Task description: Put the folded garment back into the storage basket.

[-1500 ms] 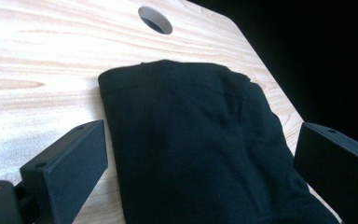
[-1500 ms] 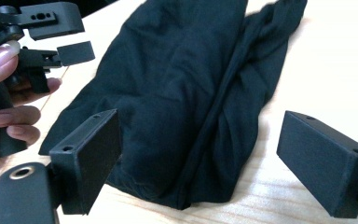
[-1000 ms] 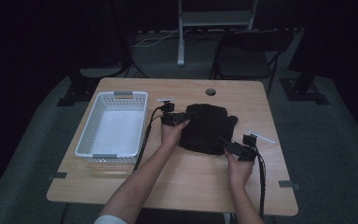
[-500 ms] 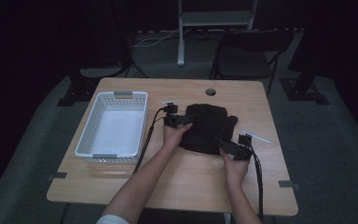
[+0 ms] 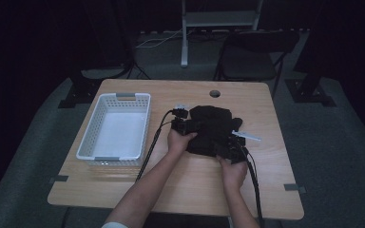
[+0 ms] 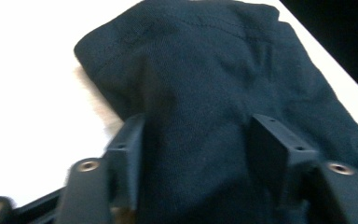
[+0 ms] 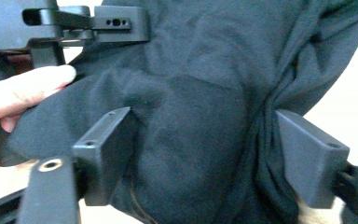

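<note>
A black garment point(image 5: 215, 124) lies crumpled on the wooden table point(image 5: 195, 185), right of centre. My left gripper point(image 5: 193, 126) is at its left edge, and in the left gripper view point(image 6: 198, 135) its jaws have just been closing, pressing on a ridge of the garment point(image 6: 205, 60) bunched between them. My right gripper point(image 5: 228, 149) is at the near right edge, and its jaws point(image 7: 200, 140) have also just been closing, with a thick fold of the garment point(image 7: 205, 56) squeezed between the pads. The right gripper view also has the left gripper point(image 7: 98, 23) and the hand point(image 7: 23, 88) holding it.
An empty white basket point(image 5: 116, 97) stands on the left part of the table. A small white strip point(image 5: 247, 136) lies just right of the garment. A round hole point(image 5: 215, 93) sits near the far edge. A dark chair point(image 5: 247, 61) stands behind the table.
My right gripper has slid left onto the garment's near right edge. The left gripper has stayed at the left edge.
</note>
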Motion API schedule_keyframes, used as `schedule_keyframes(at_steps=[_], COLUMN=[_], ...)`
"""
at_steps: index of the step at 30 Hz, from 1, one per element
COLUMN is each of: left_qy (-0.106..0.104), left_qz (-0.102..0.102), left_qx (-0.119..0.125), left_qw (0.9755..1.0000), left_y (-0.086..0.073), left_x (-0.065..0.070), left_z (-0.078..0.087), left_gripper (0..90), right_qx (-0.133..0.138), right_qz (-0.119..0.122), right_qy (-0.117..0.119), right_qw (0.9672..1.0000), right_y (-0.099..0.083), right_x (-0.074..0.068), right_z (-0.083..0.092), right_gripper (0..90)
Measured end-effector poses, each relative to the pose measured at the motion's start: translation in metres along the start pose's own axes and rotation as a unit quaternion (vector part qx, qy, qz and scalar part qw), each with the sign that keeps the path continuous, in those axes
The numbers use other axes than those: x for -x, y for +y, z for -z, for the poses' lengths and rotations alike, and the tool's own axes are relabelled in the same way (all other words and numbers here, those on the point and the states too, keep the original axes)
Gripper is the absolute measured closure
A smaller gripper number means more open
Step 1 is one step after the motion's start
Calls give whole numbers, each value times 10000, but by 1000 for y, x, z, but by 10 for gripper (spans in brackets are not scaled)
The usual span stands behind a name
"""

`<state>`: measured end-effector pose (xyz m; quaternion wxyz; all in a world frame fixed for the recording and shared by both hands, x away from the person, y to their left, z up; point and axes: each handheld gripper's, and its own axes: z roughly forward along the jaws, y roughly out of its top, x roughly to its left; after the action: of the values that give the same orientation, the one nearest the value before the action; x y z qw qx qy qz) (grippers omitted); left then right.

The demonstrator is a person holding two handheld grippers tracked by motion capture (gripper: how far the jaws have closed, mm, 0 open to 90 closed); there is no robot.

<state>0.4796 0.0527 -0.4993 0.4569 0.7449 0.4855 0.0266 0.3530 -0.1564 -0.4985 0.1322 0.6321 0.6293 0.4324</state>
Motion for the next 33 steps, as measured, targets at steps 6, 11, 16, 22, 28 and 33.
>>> schedule_keyframes(at_steps=[6, 11, 16, 22, 28, 33], left_qy=[-93, -16, 9, -110, -89, -147], left_qz=[194, 286, 237, 333, 276, 224], left_qx=[-10, -75, 25, -79, -159, -132], left_qw=[9998, 9996, 9997, 9994, 9995, 9996], left_y=[-1, 1, -3, -1, 1, 2], left_x=[-1, 3, 6, 7, 15, 20], left_z=[0, 3, 8, 16, 24, 34], left_gripper=[507, 577, 598, 641, 657, 668], right_qx=[-55, -165, -268, -236, -43, -41], right_qz=[62, -36, -84, -204, -272, -182], right_qy=[14, 362, 603, 842, 969, 953], right_qw=[10000, 9992, 9978, 9960, 9949, 9953], right_y=[0, 3, 5, 6, 9, 9], right_x=[-1, 8, 13, 14, 12, 8], right_z=[-1, -3, -2, 3, 14, 20], right_gripper=[395, 609, 666, 691, 697, 705])
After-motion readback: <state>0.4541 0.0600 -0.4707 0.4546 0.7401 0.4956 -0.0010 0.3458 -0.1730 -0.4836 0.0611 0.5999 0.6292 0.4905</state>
